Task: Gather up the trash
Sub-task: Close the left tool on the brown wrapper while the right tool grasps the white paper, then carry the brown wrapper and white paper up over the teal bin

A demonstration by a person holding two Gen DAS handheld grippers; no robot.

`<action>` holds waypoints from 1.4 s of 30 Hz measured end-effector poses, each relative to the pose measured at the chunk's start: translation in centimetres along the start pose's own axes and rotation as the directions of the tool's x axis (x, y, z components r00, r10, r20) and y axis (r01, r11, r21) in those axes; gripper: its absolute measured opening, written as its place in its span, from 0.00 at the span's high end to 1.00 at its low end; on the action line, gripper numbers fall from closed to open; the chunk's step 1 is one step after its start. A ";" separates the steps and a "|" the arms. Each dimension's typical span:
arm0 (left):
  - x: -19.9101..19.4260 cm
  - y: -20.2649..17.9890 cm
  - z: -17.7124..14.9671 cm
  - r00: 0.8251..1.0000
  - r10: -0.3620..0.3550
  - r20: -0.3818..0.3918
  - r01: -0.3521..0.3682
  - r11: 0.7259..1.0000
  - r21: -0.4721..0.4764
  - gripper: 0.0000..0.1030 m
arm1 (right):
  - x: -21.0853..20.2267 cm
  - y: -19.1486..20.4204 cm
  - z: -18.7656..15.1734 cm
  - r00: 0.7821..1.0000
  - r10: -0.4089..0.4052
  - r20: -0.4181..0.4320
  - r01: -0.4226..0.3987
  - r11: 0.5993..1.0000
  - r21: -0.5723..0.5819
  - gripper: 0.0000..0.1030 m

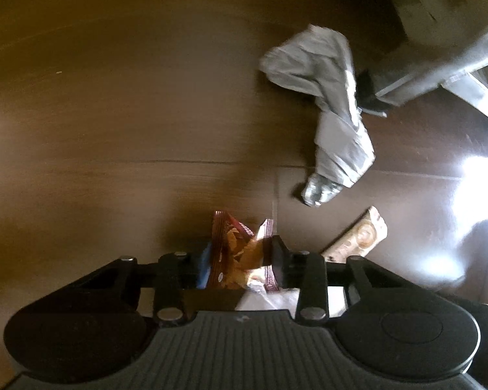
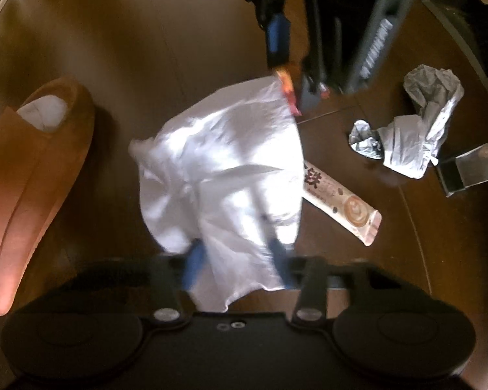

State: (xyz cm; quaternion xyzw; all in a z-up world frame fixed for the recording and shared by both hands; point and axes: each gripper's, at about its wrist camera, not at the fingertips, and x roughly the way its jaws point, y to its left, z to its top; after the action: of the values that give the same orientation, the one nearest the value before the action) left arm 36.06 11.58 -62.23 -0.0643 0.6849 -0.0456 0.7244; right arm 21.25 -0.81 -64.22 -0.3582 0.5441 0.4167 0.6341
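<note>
Left tongs [image 1: 237,260] gripping snack wrapper [image 1: 231,247], right tongs [image 2: 236,260] pinching white bag [image 2: 224,162]

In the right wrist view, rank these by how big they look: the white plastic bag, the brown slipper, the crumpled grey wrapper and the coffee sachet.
1. white plastic bag, nearest the camera, which inflates it
2. brown slipper, cut off by the edge, so it could rival the bag
3. crumpled grey wrapper
4. coffee sachet, partly under the bag

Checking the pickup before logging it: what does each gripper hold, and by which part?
Left gripper: red-orange snack wrapper, pinched across its middle. Right gripper: white plastic bag, gripped at its near edge.
</note>
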 end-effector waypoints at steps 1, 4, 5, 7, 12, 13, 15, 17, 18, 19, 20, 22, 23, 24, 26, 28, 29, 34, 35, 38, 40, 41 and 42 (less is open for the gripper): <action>-0.3 0.5 0.1 1.000 -0.002 -0.002 0.002 1.000 -0.015 0.73 | -0.1 0.0 0.0 1.000 0.000 -0.012 0.000 1.000 0.002 0.96; -1.5 1.6 0.1 1.000 0.000 0.008 0.000 0.999 -0.046 0.73 | -0.6 -0.3 -0.2 1.000 0.000 -0.029 0.000 1.000 0.023 0.98; -2.0 2.0 0.2 1.000 -0.002 0.015 0.003 0.999 -0.052 0.73 | -1.2 -0.6 -0.4 1.000 -0.001 -0.020 0.001 1.000 0.031 0.98; -3.0 2.4 0.1 1.000 -0.002 0.023 0.003 0.998 -0.065 0.73 | -2.5 -1.0 -0.7 1.000 0.005 -0.017 -0.004 0.998 0.068 0.99; -6.9 2.6 -0.8 0.998 -0.010 0.060 0.016 0.996 -0.087 0.73 | -7.6 -2.2 -1.2 1.000 -0.014 0.018 0.010 0.987 0.163 0.99; -7.9 2.5 -0.9 0.997 -0.012 0.071 0.018 0.996 -0.087 0.73 | -9.1 -2.4 -1.2 0.999 -0.026 0.031 0.021 0.985 0.173 0.99; -9.7 2.3 -1.3 0.996 -0.012 0.085 0.019 0.996 -0.083 0.73 | -11.9 -3.0 -1.3 0.998 -0.042 0.053 0.031 0.982 0.188 0.99; -12.1 2.0 -2.1 0.995 -0.005 0.097 0.013 0.997 -0.077 0.73 | -14.6 -3.5 -1.7 0.995 -0.061 0.077 0.044 0.979 0.198 0.99; -13.3 1.9 -2.3 0.994 -0.006 0.106 0.014 0.997 -0.076 0.73 | -16.2 -3.5 -1.7 0.993 -0.072 0.090 0.052 0.978 0.200 0.99; -14.7 1.8 -2.5 0.993 -0.006 0.120 0.014 0.997 -0.073 0.73 | -17.8 -3.6 -2.0 0.991 -0.086 0.101 0.064 0.977 0.202 0.99; -16.2 1.6 -2.6 0.990 0.002 0.138 0.008 0.998 -0.067 0.73 | -19.0 -3.6 -2.1 0.989 -0.098 0.110 0.073 0.976 0.206 0.99; -18.9 1.2 -2.9 0.984 0.015 0.176 -0.005 0.999 -0.054 0.73 | -22.2 -3.4 -2.0 0.983 -0.120 0.138 0.088 0.971 0.220 0.99; -20.3 1.0 -2.9 0.981 0.027 0.193 -0.018 0.999 -0.048 0.73 | -23.5 -3.3 -1.9 0.980 -0.133 0.149 0.097 0.969 0.228 0.99; -21.5 0.8 -3.1 0.978 0.038 0.205 -0.030 0.999 -0.043 0.73 | -25.0 -3.1 -1.8 0.976 -0.146 0.162 0.106 0.966 0.235 0.99; -24.2 0.3 -3.3 0.969 0.050 0.243 -0.044 0.999 -0.030 0.73 | -27.8 -2.8 -1.6 0.967 -0.174 0.186 0.122 0.958 0.260 0.99; -26.8 -0.6 -3.8 0.956 0.060 0.286 -0.061 0.998 -0.006 0.73 | -30.6 -2.6 -1.4 0.957 -0.198 0.211 0.131 0.947 0.295 0.99; -28.2 -1.1 -3.9 0.948 0.066 0.311 -0.070 0.998 0.001 0.73 | -31.8 -2.4 -1.3 0.951 -0.211 0.225 0.135 0.941 0.311 0.99; -35.0 -3.5 -5.0 0.902 0.092 0.423 -0.105 0.994 0.006 0.73 | -39.3 -2.3 -1.5 0.909 -0.273 0.315 0.141 0.912 0.385 0.99; -36.4 -4.1 -5.2 0.890 0.095 0.446 -0.111 0.994 0.010 0.73 | -40.6 -2.3 -1.6 0.901 -0.281 0.331 0.138 0.908 0.395 0.99; -40.3 -5.9 -5.9 0.856 0.092 0.509 -0.119 0.993 0.020 0.73 | -45.2 -2.1 -2.3 0.865 -0.324 0.382 0.147 0.893 0.425 0.99; -42.8 -7.2 -6.5 0.833 0.084 0.547 -0.121 0.992 0.033 0.73 | -47.9 -2.3 -2.8 0.840 -0.347 0.417 0.149 0.886 0.438 0.99; -44.4 -7.8 -6.8 0.819 0.077 0.569 -0.121 0.992 0.039 0.73 | -49.3 -2.3 -3.2 0.825 -0.361 0.434 0.151 0.882 0.446 0.99; -45.6 -8.6 -7.1 0.807 0.071 0.586 -0.119 0.992 0.042 0.73 | -50.8 -2.2 -3.4 0.811 -0.376 0.449 0.156 0.878 0.453 0.99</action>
State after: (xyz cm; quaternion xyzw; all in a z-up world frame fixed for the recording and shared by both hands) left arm 26.55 9.93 -16.27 -0.0129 0.4301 -0.0138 0.9026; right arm 18.86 -11.86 -14.50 -0.1692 0.3660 0.2845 0.8697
